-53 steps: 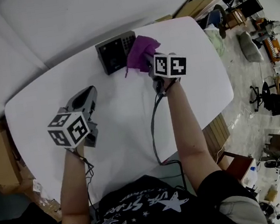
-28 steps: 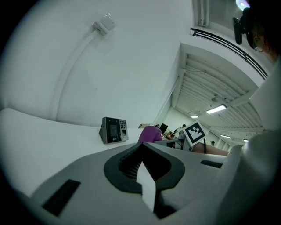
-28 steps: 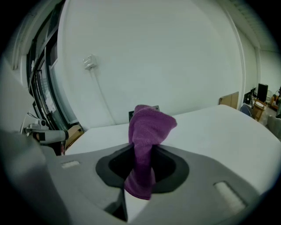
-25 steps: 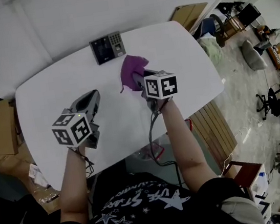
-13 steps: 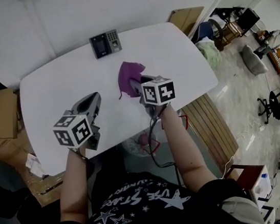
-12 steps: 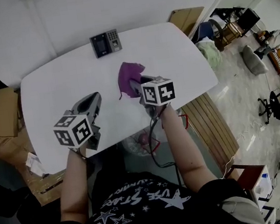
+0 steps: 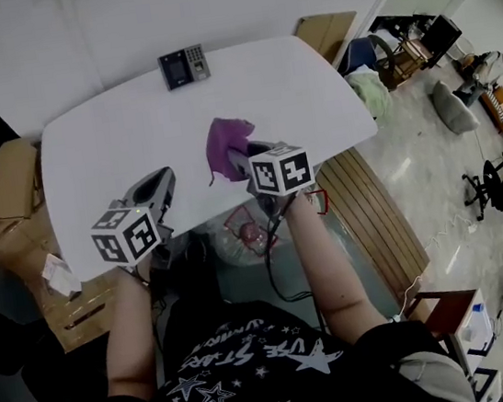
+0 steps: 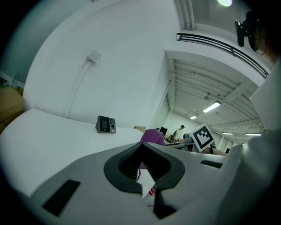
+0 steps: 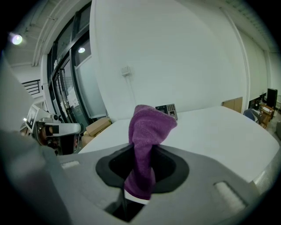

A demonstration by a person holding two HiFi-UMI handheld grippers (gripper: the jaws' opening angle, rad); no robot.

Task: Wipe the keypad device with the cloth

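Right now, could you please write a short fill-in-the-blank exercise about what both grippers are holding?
1. The right gripper is shut on the ____ cloth.
2. The left gripper has its jaws together and holds ____.
3. The cloth is ____ touching the keypad device on the table.

Missing words: purple; nothing; not.

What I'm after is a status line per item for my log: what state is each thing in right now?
Left gripper: shut, empty.
Right gripper: shut on the cloth.
Cloth: bunched, pinched at one end, sticking out past the gripper.
Keypad device: at the table's far edge, apart from the cloth, touched by nothing.
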